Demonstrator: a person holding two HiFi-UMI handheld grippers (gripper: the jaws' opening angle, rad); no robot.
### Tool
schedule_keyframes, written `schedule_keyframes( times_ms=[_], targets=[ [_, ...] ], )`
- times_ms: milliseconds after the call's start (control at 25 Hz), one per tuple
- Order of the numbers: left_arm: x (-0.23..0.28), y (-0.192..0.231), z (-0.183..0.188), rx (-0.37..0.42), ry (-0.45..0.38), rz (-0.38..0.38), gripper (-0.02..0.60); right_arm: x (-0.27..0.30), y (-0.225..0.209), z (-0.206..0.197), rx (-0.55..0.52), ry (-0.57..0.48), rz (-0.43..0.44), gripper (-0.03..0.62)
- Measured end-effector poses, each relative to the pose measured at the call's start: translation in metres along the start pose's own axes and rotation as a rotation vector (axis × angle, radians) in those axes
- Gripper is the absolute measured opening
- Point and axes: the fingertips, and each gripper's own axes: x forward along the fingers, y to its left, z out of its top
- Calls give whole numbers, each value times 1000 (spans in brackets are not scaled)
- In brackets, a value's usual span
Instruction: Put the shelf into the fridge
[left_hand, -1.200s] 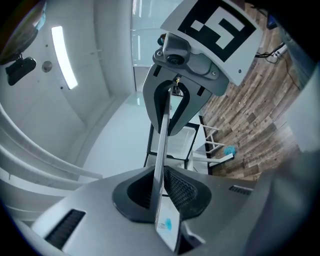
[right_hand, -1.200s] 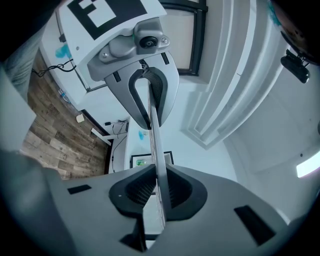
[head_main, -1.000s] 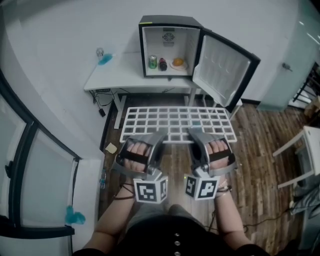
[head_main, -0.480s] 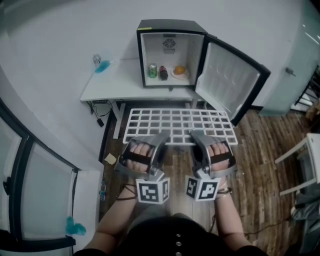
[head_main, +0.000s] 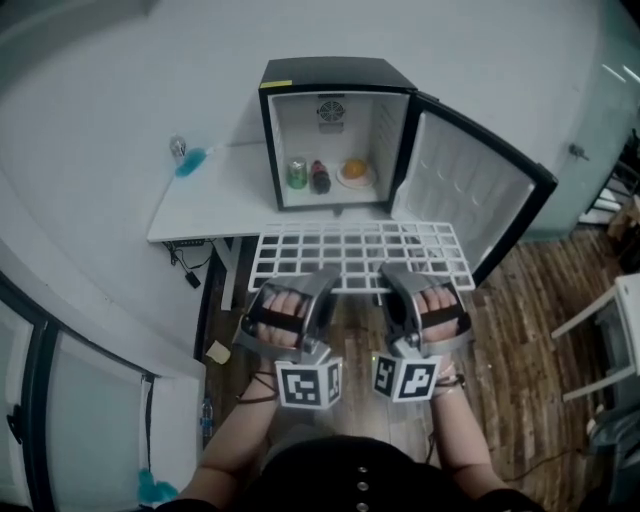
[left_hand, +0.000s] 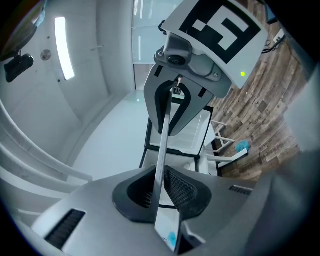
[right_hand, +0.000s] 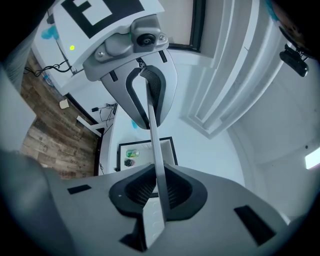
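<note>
The shelf (head_main: 360, 250), a white wire grid, is held level in the air just near of the fridge (head_main: 330, 75) and in front of its lower edge. Its far edge sits close to the front edge of the bench (head_main: 215, 195), and its near edge is in both grippers.

The left gripper (head_main: 322, 282) takes that near edge left of the middle and the right gripper (head_main: 392, 280) takes it right of the middle. They lie side by side and point away from the person towards the fridge. In the left gripper view the shelf runs edge-on as a thin pale bar between the ribbed fingers (left_hand: 182, 187), which are closed onto it from both sides. The right gripper view shows the same: its fingers (right_hand: 176, 189) are pressed against the bar with no gap.

The fridge is a small black one with a white inside, standing on the white bench against the far wall. Its door (head_main: 470, 190) is swung wide open to the right. On the fridge floor stand a green can (head_main: 297, 173), a dark bottle (head_main: 320, 177) just right of it, and a plate (head_main: 354, 171) with something orange on it further right. At the bench's far left lies a blue thing (head_main: 190, 162) beside a small cup (head_main: 177, 148). Wood floor (head_main: 520, 330) shows under the shelf and to the right.
</note>
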Motion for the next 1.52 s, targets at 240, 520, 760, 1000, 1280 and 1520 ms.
schedule_keyframes(
  times_ms=[240, 520, 760, 1000, 1280, 1520],
  targets=[
    [38, 9, -22, 10, -8, 0, 54, 44, 0, -3, 29, 9, -33, 48],
    [69, 9, -40, 31, -32, -4, 54, 78, 4, -8, 39, 32, -44, 48],
    [88, 1, -50, 37, -35, -28, 52, 98, 13, -13, 49, 37, -28, 48],
    [108, -5, -59, 27, -26, -36, 52, 120, 20, -20, 39, 25, -14, 48],
    [149, -7, -72, 29, -11, -28, 52, 161, 23, -35, 25, 5, -13, 46],
    [193, -12, -77, 58, -15, -37, 52, 201, 27, -59, 26, -20, 6, 48]
  ],
)
